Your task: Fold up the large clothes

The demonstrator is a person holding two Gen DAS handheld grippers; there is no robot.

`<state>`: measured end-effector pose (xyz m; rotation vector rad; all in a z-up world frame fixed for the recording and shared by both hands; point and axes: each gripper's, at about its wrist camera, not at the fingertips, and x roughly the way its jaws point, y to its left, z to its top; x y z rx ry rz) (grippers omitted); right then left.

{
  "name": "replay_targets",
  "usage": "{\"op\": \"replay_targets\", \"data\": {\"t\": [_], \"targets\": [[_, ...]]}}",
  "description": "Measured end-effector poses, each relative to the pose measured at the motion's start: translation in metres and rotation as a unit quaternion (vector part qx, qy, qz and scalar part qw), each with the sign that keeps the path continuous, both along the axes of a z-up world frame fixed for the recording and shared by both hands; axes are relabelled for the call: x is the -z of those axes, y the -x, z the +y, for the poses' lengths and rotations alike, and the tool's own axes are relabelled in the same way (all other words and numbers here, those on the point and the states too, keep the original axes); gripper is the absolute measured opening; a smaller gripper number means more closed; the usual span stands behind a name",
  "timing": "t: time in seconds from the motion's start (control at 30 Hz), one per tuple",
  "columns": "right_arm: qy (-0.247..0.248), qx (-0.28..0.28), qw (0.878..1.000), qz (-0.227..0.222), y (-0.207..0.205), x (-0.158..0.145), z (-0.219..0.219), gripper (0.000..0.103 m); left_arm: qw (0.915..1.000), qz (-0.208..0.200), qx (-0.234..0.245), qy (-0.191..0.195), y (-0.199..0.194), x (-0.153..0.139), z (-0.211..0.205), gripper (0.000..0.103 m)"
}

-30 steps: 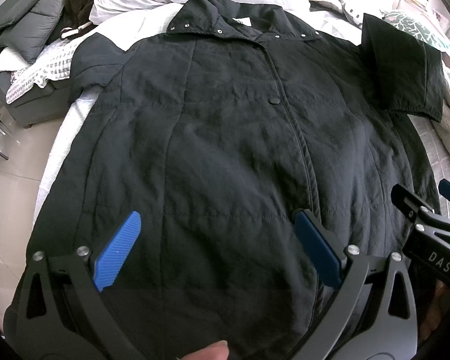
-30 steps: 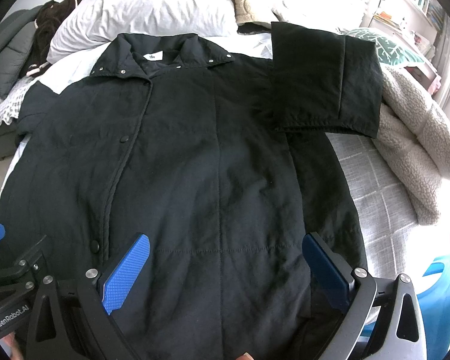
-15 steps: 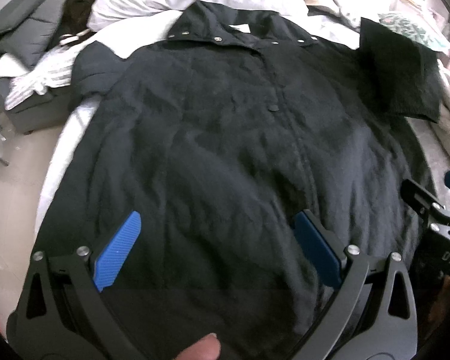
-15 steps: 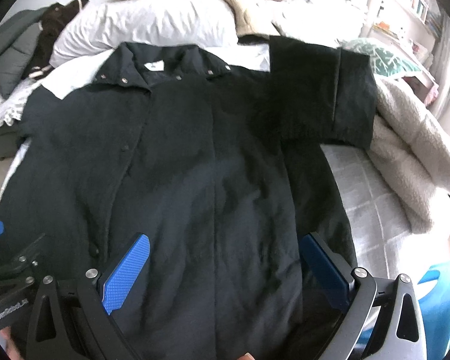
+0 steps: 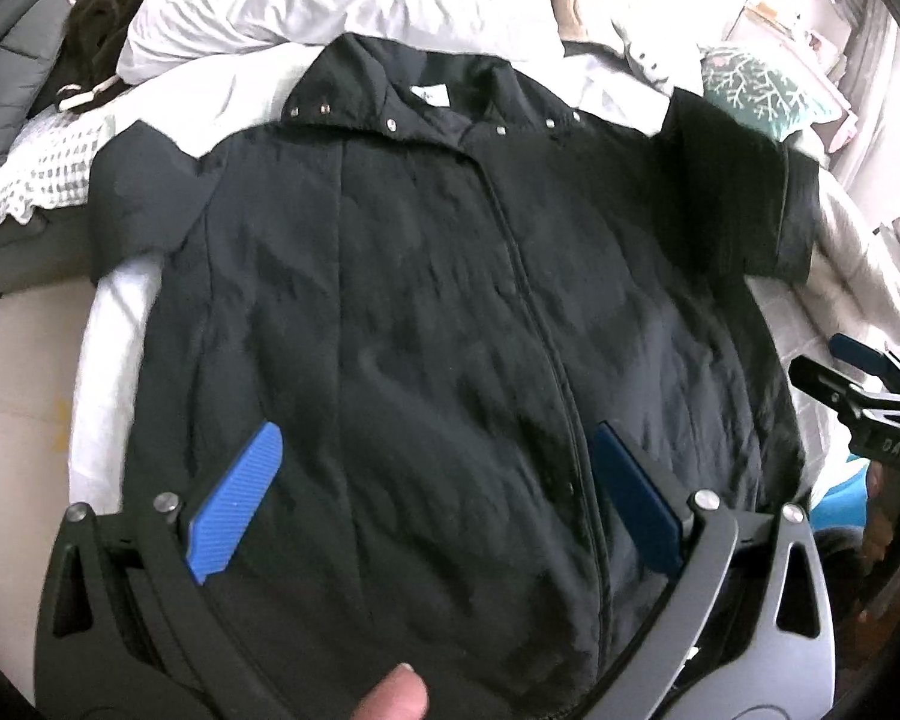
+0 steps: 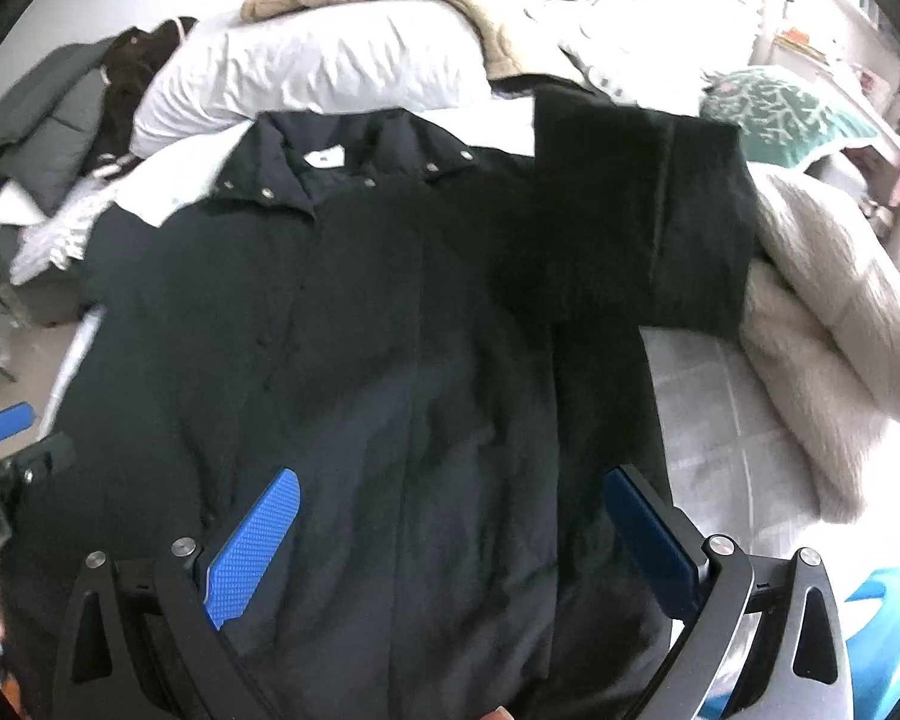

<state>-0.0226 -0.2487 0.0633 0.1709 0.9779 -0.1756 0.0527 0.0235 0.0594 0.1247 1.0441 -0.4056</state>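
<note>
Hovering spread-jawed and empty, left gripper (image 5: 432,498) and right gripper (image 6: 450,534) face black coat (image 5: 450,312): bulky, soft, probably slippery; pinch near hem corners.

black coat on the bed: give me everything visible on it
The black coat lies flat, front up, on the bed, collar toward the pillows. Matte, lightly quilted fabric. Silver snaps line the collar; a white label shows inside the neck. The front placket is closed, with dark snaps down it. One sleeve is folded in across the shoulder; the other drapes toward the bed edge. Both claws hover open over the hem, not gripping.
</note>
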Motion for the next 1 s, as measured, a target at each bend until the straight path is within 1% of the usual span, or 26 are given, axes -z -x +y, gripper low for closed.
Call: {"op": "replay_targets", "data": {"t": [0.03,0.1,0.23,0.3,0.37,0.43,0.5,0.53,0.57,0.6,0.7,0.73,0.77,0.8,0.83,0.87,0.9,0.93,0.97,1.0], "targets": [[-0.014,-0.017,1.0,-0.006,-0.008,-0.005,-0.003,0.103,1.0,-0.001,0.0,0.0,-0.011,-0.005,0.001,0.102],[-0.024,-0.039,0.999,-0.012,-0.028,-0.011,-0.006,0.103,1.0,-0.008,-0.004,-0.003,-0.031,-0.014,0.004,0.102],[-0.008,-0.052,0.998,-0.018,-0.073,-0.019,-0.011,0.103,0.9978,-0.047,-0.029,-0.037,-0.096,-0.029,0.004,0.102],[0.0,-0.06,0.998,-0.023,-0.107,-0.019,-0.014,0.103,0.9969,-0.059,-0.029,-0.043,-0.124,-0.029,0.0,0.102],[-0.001,-0.068,0.997,-0.028,-0.135,-0.017,-0.018,0.103,0.9956,-0.076,-0.026,-0.047,-0.168,-0.024,-0.012,0.102],[-0.002,-0.073,0.997,-0.027,-0.178,-0.009,-0.023,0.101,0.9947,-0.091,-0.018,-0.043,-0.198,-0.016,-0.021,0.102],[-0.011,-0.075,0.997,-0.029,-0.214,-0.001,-0.029,0.097,0.9914,-0.114,-0.018,-0.062,-0.24,-0.004,-0.035,0.097],[-0.018,-0.074,0.997,-0.035,-0.239,0.005,-0.033,0.097,0.9895,-0.124,-0.018,-0.073,-0.267,0.005,-0.044,0.095],[-0.024,-0.072,0.996,-0.04,-0.261,0.011,-0.036,0.097,0.9887,-0.127,-0.02,-0.078,-0.285,0.011,-0.049,0.091],[-0.029,-0.067,0.996,-0.046,-0.286,0.019,-0.041,0.097,0.9883,-0.128,-0.025,-0.079,-0.303,0.018,-0.053,0.085],[-0.045,-0.047,0.996,-0.054,-0.345,0.042,-0.051,0.097,0.99,-0.118,-0.05,-0.058,-0.359,0.04,-0.063,0.078],[-0.05,-0.04,0.996,-0.056,-0.367,0.053,-0.053,0.097,0.9898,-0.119,-0.053,-0.057,-0.371,0.046,-0.066,0.077],[-0.053,-0.037,0.996,-0.055,-0.384,0.061,-0.054,0.097,0.9892,-0.121,-0.055,-0.062,-0.379,0.051,-0.069,0.073],[-0.053,-0.031,0.997,-0.051,-0.401,0.071,-0.054,0.097,0.9884,-0.123,-0.056,-0.068,-0.387,0.056,-0.071,0.067],[-0.049,-0.023,0.997,-0.046,-0.413,0.079,-0.055,0.097,0.988,-0.121,-0.059,-0.075,-0.396,0.064,-0.072,0.063],[-0.04,-0.011,0.998,-0.041,-0.426,0.091,-0.057,0.091,0.9896,-0.11,-0.059,-0.071,-0.403,0.073,-0.072,0.049],[-0.032,-0.004,0.999,-0.034,-0.434,0.1,-0.058,0.084,0.9919,-0.099,-0.058,-0.054,-0.407,0.078,-0.07,0.025],[-0.027,0.001,0.999,-0.023,-0.439,0.111,-0.059,0.06,0.9927,-0.096,-0.066,-0.031,-0.408,0.082,-0.067,0.012],[-0.029,0.005,0.999,-0.027,-0.438,0.117,-0.061,0.039,0.9913,-0.105,-0.075,-0.025,-0.405,0.082,-0.066,0.002],[-0.026,0.006,0.999,-0.044,-0.434,0.117,-0.062,0.02,0.9908,-0.112,-0.074,-0.016,-0.403,0.08,-0.067,0.001]]}}
